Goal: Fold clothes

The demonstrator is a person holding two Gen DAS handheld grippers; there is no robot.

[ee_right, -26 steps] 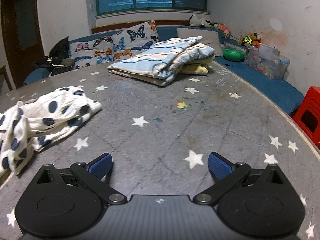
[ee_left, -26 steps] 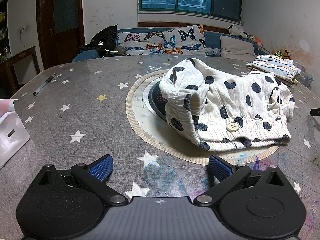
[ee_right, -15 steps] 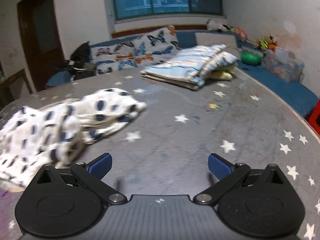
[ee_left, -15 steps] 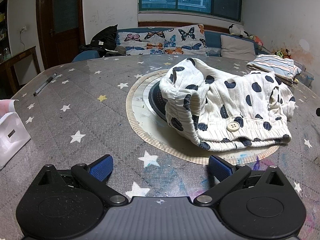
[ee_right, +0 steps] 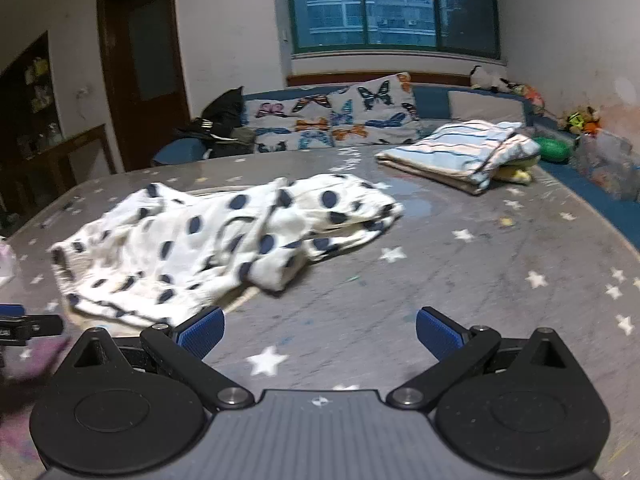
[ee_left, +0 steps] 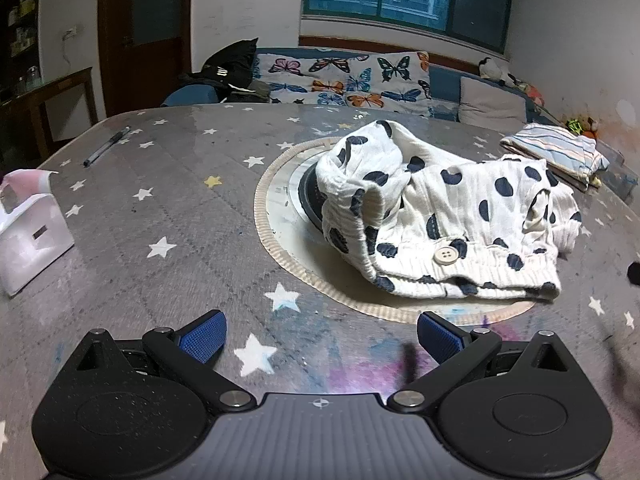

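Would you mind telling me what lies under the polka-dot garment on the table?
The polka-dot garment lies on a round mat with a dark disc at its centre. The garment covers much of both, so the rest cannot be seen.

Both wrist views look low across the worktop [ee_left: 168,216] toward the window; both share the spotted garment [ee_left: 440,216], seen close.

Right hand-held gripper [ee_right: 319,334] swung left: spotted garment [ee_right: 224,236] now ahead of it, left hand-held gripper [ee_right: 16,322] at view's left edge.
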